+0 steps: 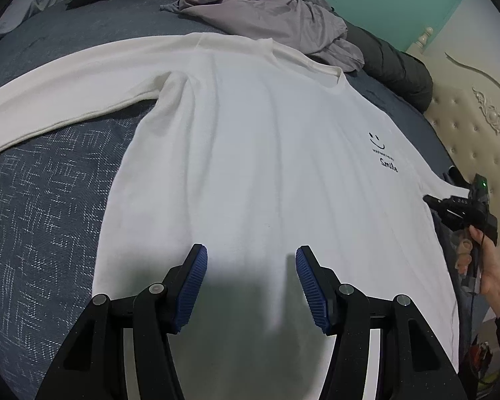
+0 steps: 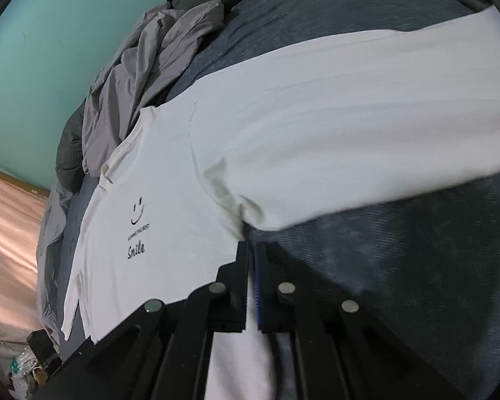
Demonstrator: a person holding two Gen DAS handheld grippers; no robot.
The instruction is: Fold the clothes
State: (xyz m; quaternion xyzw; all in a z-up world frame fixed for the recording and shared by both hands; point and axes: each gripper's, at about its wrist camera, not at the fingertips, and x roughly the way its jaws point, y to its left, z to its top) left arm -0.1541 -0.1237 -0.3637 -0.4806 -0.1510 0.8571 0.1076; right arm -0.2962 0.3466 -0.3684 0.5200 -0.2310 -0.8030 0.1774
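A white long-sleeved shirt with a small black "Smile" print lies face up on the blue bedspread. One sleeve stretches out to the left. My left gripper is open and empty, hovering over the shirt's lower body. My right gripper is shut on the shirt's side edge near the underarm, with white cloth pinched between its pads. It also shows in the left wrist view, held in a hand at the shirt's right edge.
A crumpled lilac garment lies beyond the shirt's collar, next to a dark rolled duvet. A cream tufted headboard stands at the right. The wall behind is teal.
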